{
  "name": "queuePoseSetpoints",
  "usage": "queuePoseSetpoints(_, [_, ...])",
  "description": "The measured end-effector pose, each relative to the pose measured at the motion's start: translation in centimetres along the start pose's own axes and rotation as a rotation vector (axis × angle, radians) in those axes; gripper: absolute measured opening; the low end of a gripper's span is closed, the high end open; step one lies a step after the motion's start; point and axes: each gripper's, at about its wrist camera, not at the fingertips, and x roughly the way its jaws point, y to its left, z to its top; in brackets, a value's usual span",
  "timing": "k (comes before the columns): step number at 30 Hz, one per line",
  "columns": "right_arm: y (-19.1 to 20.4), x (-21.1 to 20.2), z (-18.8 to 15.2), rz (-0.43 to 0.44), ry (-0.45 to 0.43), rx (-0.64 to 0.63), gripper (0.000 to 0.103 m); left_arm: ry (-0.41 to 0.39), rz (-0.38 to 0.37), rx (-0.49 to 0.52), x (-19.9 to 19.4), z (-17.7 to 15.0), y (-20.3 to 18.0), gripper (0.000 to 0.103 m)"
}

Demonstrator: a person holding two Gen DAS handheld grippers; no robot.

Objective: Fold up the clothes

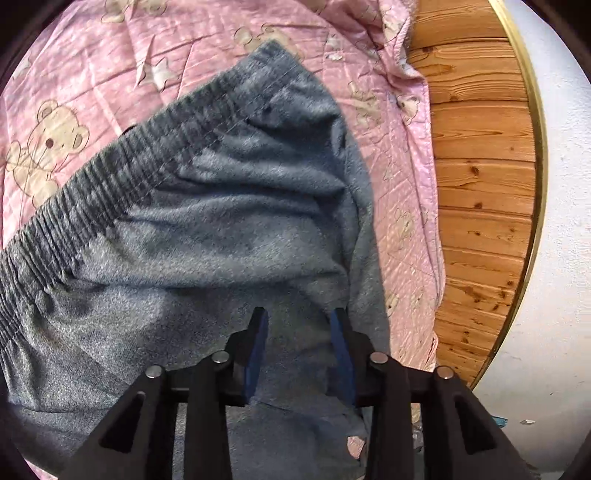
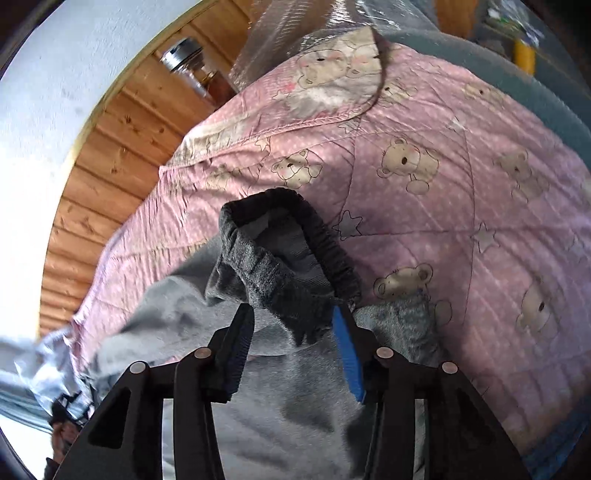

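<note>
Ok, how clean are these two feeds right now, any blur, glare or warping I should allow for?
Left wrist: waistband of the grey garment is streaked by motion blur, wood panelling bows from the fisheye. Right wrist: white wall is blown out, the pink quilt is soft, plastic wrap glares.

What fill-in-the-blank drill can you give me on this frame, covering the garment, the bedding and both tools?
1. The grey garment lies on a quilt whose ground colour is ____.
2. The animals printed on the quilt are ____.
3. The ribbed waistband lies between the fingers of the ____ tool.
4. Beside the bed, the panelling is made of ____.

Missing words: pink; bears; right; wood
</note>
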Motion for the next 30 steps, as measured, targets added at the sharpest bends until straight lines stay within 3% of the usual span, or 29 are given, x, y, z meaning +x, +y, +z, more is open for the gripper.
queuePoseSetpoints(2, [-0.5, 0.3, -0.4, 0.027, 0.029, 0.093, 0.050, -0.013, 0.002, 0.000, 0.4, 0.7, -1.0, 0.063])
queuePoseSetpoints(6, [0.1, 1.3, -0.8, 0.008, 0.069, 0.137, 0.052, 0.009, 0.101, -0.005, 2.2, 2.1, -3.1, 0.066])
queuePoseSetpoints(9, [1.9, 1.8, 0.1, -0.129, 0.026, 0.024, 0.054, 0.033, 0.179, 0.001, 3.2, 2.2, -3.7, 0.066])
queuePoseSetpoints(12, [4.4, 2.4, 1.3, -0.277, -0.018, -0.160, 0.055, 0.030, 0.208, 0.019, 3.7, 3.1, -4.7, 0.066])
queuePoseSetpoints(14, [6.5, 3.3, 1.9, -0.299, -0.015, -0.298, 0.056, 0.037, 0.237, 0.030, 4.0, 3.8, -5.3, 0.066])
queuePoseSetpoints(17, [8.9, 5.4, 2.3, -0.279, 0.061, -0.471, 0.058, 0.059, 0.298, 0.056, 4.6, 4.9, -5.7, 0.066])
queuePoseSetpoints(18, [9.4, 6.1, 2.4, -0.281, 0.079, -0.511, 0.057, 0.075, 0.325, 0.071, 5.0, 5.2, -5.8, 0.066])
queuePoseSetpoints(20, [10.2, 6.9, 2.6, -0.289, 0.103, -0.566, 0.027, 0.103, 0.344, 0.109, 5.8, 5.9, -5.9, 0.065])
queuePoseSetpoints(21, [10.4, 7.0, 2.8, -0.297, 0.108, -0.580, 0.014, 0.102, 0.344, 0.131, 6.0, 6.2, -6.1, 0.056])
queuePoseSetpoints(22, [10.6, 6.7, 3.2, -0.295, 0.097, -0.583, 0.012, 0.095, 0.338, 0.156, 5.9, 6.4, -6.3, 0.022])
queuePoseSetpoints(23, [10.7, 5.7, 3.8, -0.275, 0.072, -0.573, 0.011, 0.089, 0.327, 0.187, 5.6, 6.3, -6.6, 0.008])
queuePoseSetpoints(26, [11.0, 1.8, 5.6, -0.192, -0.017, -0.534, 0.010, 0.063, 0.260, 0.270, 3.1, 5.7, -7.2, 0.006])
queuePoseSetpoints(30, [10.4, -5.3, 5.1, -0.092, -0.110, -0.596, 0.010, 0.048, 0.126, 0.313, -3.3, 3.1, -5.4, 0.006])
